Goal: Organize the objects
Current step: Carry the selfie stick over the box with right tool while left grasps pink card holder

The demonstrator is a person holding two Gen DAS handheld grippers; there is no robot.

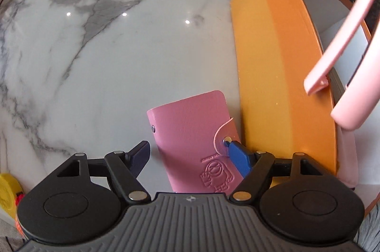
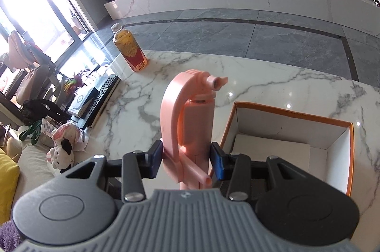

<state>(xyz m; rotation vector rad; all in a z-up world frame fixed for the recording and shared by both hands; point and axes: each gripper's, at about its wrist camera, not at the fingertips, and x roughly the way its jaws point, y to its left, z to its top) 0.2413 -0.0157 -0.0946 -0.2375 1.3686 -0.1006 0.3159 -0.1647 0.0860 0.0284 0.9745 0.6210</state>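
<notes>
A pink card holder (image 1: pixel 190 140) with a snap strap lies flat on the marble table (image 1: pixel 106 50), close against the orange box's outer wall (image 1: pixel 282 76). My left gripper (image 1: pixel 190 155) is open, its fingers either side of the card holder's near end, the right blue finger (image 1: pixel 238 159) at the snap strap. My right gripper (image 2: pixel 187 160) is shut on a pink spray bottle (image 2: pixel 192 118), held upright beside the open orange-rimmed box (image 2: pixel 292 147), which is white inside. The bottle also shows at the right of the left wrist view (image 1: pixel 342 57).
A bottle of amber drink (image 2: pixel 130 50) stands at the table's far left. A keyboard and a small box (image 2: pixel 95 97) lie at the left edge. A plush toy (image 2: pixel 63 145) and sofa sit below. A yellow object (image 1: pixel 7 195) lies near left.
</notes>
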